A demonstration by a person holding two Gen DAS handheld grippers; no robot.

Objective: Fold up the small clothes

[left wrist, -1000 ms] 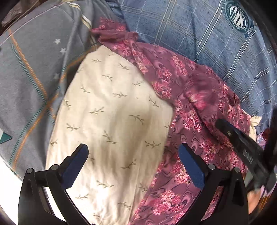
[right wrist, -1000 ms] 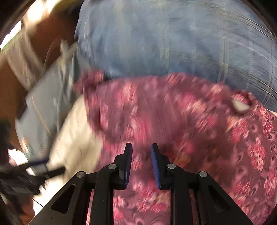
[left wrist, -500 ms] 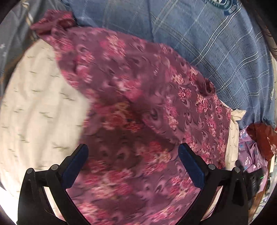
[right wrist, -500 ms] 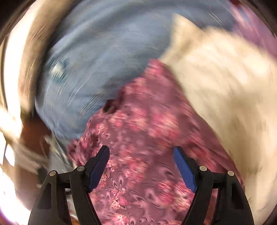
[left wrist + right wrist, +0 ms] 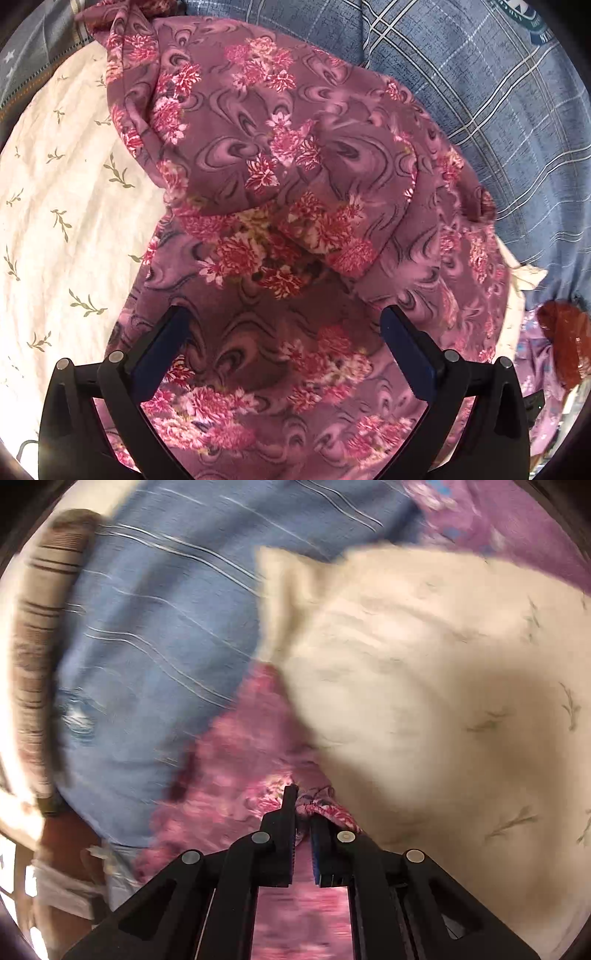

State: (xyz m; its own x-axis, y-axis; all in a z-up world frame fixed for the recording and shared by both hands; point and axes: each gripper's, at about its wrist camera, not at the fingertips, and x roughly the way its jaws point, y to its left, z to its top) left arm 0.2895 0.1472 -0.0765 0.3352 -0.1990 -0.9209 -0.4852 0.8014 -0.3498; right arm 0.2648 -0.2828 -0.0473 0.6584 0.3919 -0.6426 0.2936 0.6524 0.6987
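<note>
Left tool [image 5: 282, 334] points steeply down over the pile, jaws spread wide, pads clear of any cloth; nothing is gripped. Directly beneath and ahead of it lies the purple floral garment [image 5: 295, 177], heaped in loose overlapping folds, one lobe doubled over another just beyond the fingertips. To that tool's left the cream leaf-print cloth [image 5: 62, 192] is spread flat under the garment, likely serving as the folding surface on what looks like a bed. Beyond and to the tool's right runs the blue checked fabric [image 5: 498, 110], with a small lilac piece [image 5: 535, 365] and something rust-red [image 5: 565, 332] at the far right edge; I cannot tell what those are. The open stance reads as readiness: this tool seems parked over the bulk to pin or take a second corner. Right tool [image 5: 302, 805]: the jaws have just been closing and now stand together, pinching a bunched edge of the floral garment right at the fingertips. The view is motion-blurred. Cream cloth extends ahead and to its right, blue fabric ahead and to its left. Holding by an edge presumably lets the garment be pulled out flat before any fold is made.
</note>
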